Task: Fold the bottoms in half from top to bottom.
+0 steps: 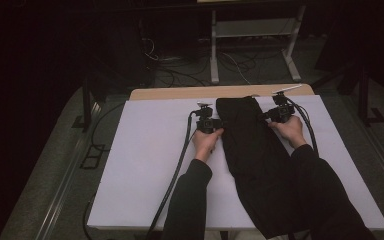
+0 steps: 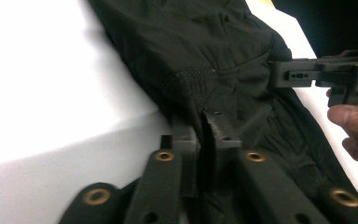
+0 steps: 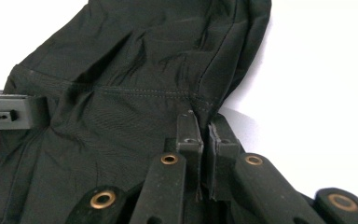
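Black garment [image 1: 252, 150] lies between tools; left tool [image 1: 214, 123], right tool [image 1: 266, 116] pinch its edges.

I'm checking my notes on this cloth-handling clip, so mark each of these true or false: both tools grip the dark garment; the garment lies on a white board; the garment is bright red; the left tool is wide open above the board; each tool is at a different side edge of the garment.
1. Both the left tool and the right tool grip the dark garment. True.
2. The garment lies on a white board. True.
3. The garment is bright red. False: it is black.
4. The left tool is wide open above the board. False: its jaws pinch the fabric.
5. Each tool is at a different side edge of the garment. True.
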A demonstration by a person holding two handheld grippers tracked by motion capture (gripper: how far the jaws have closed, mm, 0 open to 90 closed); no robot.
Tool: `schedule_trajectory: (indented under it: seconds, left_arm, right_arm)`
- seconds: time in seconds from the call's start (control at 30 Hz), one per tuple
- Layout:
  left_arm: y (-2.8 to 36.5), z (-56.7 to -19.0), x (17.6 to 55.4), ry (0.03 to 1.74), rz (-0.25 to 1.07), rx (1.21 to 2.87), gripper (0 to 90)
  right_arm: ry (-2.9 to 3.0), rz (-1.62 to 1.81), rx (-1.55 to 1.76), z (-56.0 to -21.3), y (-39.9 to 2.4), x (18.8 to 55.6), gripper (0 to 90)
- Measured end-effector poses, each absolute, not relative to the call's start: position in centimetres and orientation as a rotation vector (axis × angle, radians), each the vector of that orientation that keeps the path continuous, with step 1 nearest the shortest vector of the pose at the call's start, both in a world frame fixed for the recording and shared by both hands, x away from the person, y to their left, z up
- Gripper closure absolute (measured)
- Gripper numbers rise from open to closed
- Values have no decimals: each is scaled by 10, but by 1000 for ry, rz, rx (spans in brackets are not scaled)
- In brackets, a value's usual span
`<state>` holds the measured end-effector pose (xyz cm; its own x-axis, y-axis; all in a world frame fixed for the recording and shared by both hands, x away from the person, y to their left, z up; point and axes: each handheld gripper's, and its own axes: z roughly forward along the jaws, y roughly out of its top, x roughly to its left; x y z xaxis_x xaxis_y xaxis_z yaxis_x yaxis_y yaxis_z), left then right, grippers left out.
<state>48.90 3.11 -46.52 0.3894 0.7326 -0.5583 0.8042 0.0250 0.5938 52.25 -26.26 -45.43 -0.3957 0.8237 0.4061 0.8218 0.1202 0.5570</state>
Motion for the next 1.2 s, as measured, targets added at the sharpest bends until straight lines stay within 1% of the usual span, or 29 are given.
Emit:
schedule_trajectory:
  seconds: [0.3, 0.57, 0.73, 1.03, 1.2]
  left_arm:
    - [29, -460, 482, 1286, -69, 1714, 875]
    - [29, -455, 468, 1234, -60, 1690, 875]
    - [28, -450, 459, 1192, -53, 1702, 875]
    - [32, -447, 449, 1157, -47, 1712, 873]
    - [35, -445, 445, 1126, -48, 1714, 873]
  right_arm:
    - [2325, 1286, 1704, -448, -275, 513, 848]
    - [2304, 1363, 1649, -441, -283, 493, 848]
    - [2285, 1410, 1623, -436, -286, 480, 848]
    - [2268, 1463, 1615, -442, -290, 460, 848]
    - [2270, 1472, 1592, -442, -292, 455, 848]
